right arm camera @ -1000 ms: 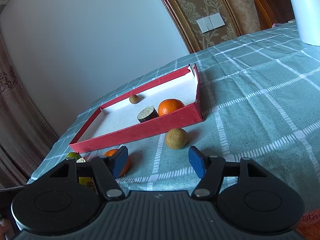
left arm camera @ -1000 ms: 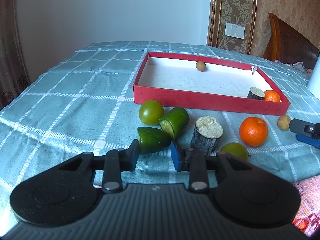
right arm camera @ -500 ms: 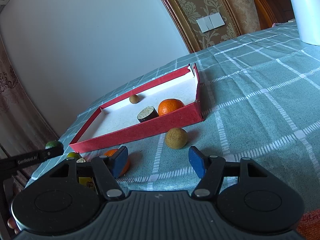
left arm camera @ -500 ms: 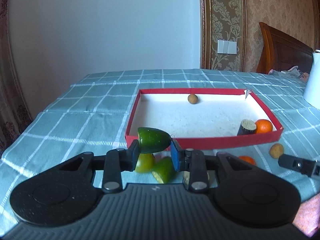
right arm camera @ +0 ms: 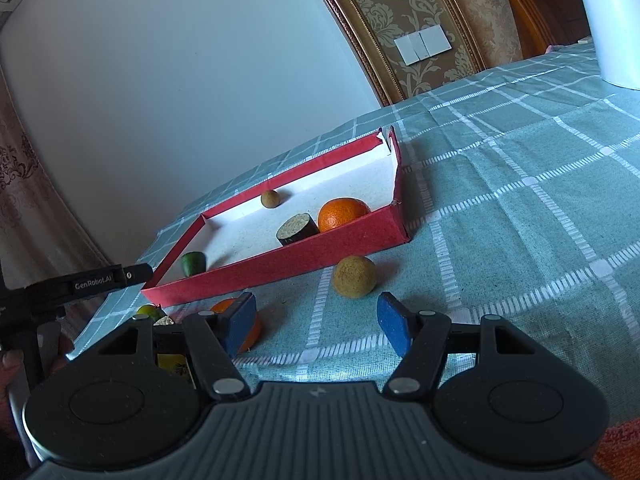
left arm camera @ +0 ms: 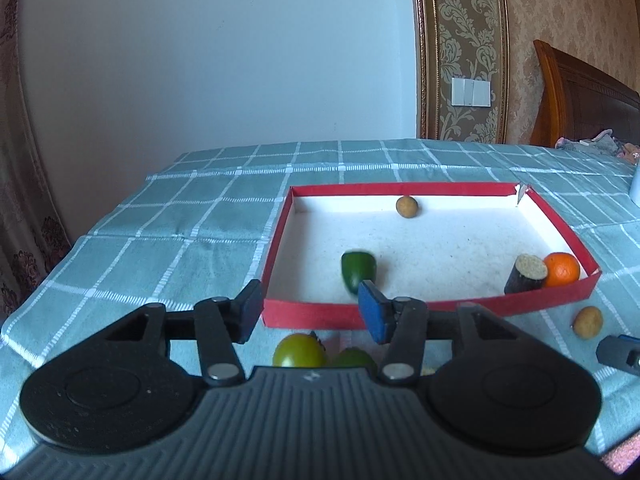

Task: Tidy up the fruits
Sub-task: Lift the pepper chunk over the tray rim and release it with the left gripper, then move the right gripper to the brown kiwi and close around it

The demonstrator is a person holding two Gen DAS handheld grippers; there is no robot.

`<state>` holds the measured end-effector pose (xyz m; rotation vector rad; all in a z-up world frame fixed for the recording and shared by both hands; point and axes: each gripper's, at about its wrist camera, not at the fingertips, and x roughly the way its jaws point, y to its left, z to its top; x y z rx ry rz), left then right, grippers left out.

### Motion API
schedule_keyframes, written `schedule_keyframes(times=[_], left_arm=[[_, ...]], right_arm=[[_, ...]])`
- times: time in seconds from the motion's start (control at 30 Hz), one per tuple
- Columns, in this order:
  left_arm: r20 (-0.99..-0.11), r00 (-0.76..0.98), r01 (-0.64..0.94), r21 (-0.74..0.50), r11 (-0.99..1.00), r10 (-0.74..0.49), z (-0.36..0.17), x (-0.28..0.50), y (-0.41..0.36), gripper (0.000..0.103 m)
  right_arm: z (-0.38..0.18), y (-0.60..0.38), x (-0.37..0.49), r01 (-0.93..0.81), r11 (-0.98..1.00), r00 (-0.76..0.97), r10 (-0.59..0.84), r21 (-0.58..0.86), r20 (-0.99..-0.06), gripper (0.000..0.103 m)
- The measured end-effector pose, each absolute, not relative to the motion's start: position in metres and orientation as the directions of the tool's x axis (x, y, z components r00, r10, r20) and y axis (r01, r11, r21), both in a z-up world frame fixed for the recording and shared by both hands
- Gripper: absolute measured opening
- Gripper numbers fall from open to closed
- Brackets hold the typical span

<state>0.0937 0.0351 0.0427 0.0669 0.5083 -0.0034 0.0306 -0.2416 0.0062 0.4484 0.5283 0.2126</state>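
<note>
Left tongs [left arm camera: 309, 309]: spread, jaws just opened, nothing between the pads; poised above the near wall of the red tray [left arm camera: 452, 308].

Green fruit half [left arm camera: 358, 270]: blurred, inside the tray near its front left part, just beyond the left tongs' blue pad; free of both pads. In the right wrist view, same piece [right arm camera: 194, 263] at the tray's near left corner.

Right tongs [right arm camera: 316, 322]: spread, holding nothing; low over the checked teal tablecloth [right arm camera: 520, 208], short of a round tan fruit [right arm camera: 354, 276] lying just outside the tray's front wall.

Tray contents, besides the green half:
- small tan round fruit [left arm camera: 407, 206] near the far wall;
- dark cylinder with pale cut top [left arm camera: 526, 274] at the front right corner;
- orange [left arm camera: 562, 269] touching that cylinder, against the right wall.

On the cloth, outside the tray:
- green tomato-like fruit [left arm camera: 299, 351] just before the front wall, partly hidden by the left tongs' body;
- second green piece [left arm camera: 354, 358] beside it, mostly hidden;
- second orange [right arm camera: 244, 326] behind the right tongs' left pad;
- tan fruit again at the right in the left wrist view [left arm camera: 587, 321].

Tray's far right corner: torn.

Surroundings: white wall, patterned wallpaper with a light switch [left arm camera: 471, 91], wooden headboard [left arm camera: 580, 96].
</note>
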Motion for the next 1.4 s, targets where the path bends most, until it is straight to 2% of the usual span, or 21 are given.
schedule_keyframes(times=[0.1,0.17,0.23,0.3,0.43,0.57,0.63,0.97,1.17,1.23,1.4], left_arm=[[-0.505,0.863,0.012,0.020,1.000,0.000,0.037,0.076,0.043,0.050],[-0.511,0.860,0.012,0.005,1.000,-0.008,0.032,0.062,0.046,0.055],[-0.503,0.864,-0.004,0.003,1.000,0.005,0.028,0.049,0.047,0.073],[-0.486,0.874,-0.022,0.005,1.000,0.022,0.023,0.038,0.047,0.083],[-0.487,0.872,-0.038,0.031,0.999,0.049,0.012,0.033,0.047,0.090],[-0.499,0.865,-0.050,0.000,0.999,0.043,0.005,0.037,0.054,0.091],[-0.492,0.870,-0.049,-0.015,0.999,0.035,0.005,0.036,0.057,0.098],[-0.466,0.885,-0.038,-0.098,0.994,-0.012,0.006,0.033,0.068,0.098],[-0.463,0.886,-0.037,-0.098,0.994,-0.012,0.006,0.033,0.068,0.099],[-0.463,0.886,-0.038,-0.101,0.994,-0.013,0.006,0.033,0.068,0.099],[-0.467,0.884,-0.041,-0.111,0.993,-0.015,0.005,0.034,0.070,0.099]], right_arm=[[0.006,-0.244,0.029,-0.079,0.880,0.848,0.306,0.468,-0.433,0.067],[0.007,-0.243,0.030,-0.078,0.882,0.847,0.305,0.465,-0.436,0.067],[0.007,-0.243,0.030,-0.077,0.882,0.846,0.304,0.465,-0.437,0.067],[0.007,-0.243,0.030,-0.076,0.882,0.846,0.304,0.465,-0.439,0.067],[0.006,-0.242,0.031,-0.072,0.885,0.843,0.301,0.460,-0.446,0.067],[0.007,-0.241,0.031,-0.064,0.894,0.845,0.285,0.444,-0.453,0.067],[0.008,-0.238,0.032,-0.060,0.903,0.841,0.275,0.425,-0.466,0.067],[0.032,-0.216,0.049,-0.042,0.992,0.845,0.098,0.117,-0.526,0.067],[0.028,-0.210,0.072,-0.080,0.997,0.815,0.077,0.020,-0.575,0.067],[0.025,-0.210,0.077,-0.088,0.996,0.808,0.079,0.013,-0.585,0.063],[0.018,-0.212,0.083,-0.092,0.996,0.791,0.078,0.007,-0.607,0.043]])
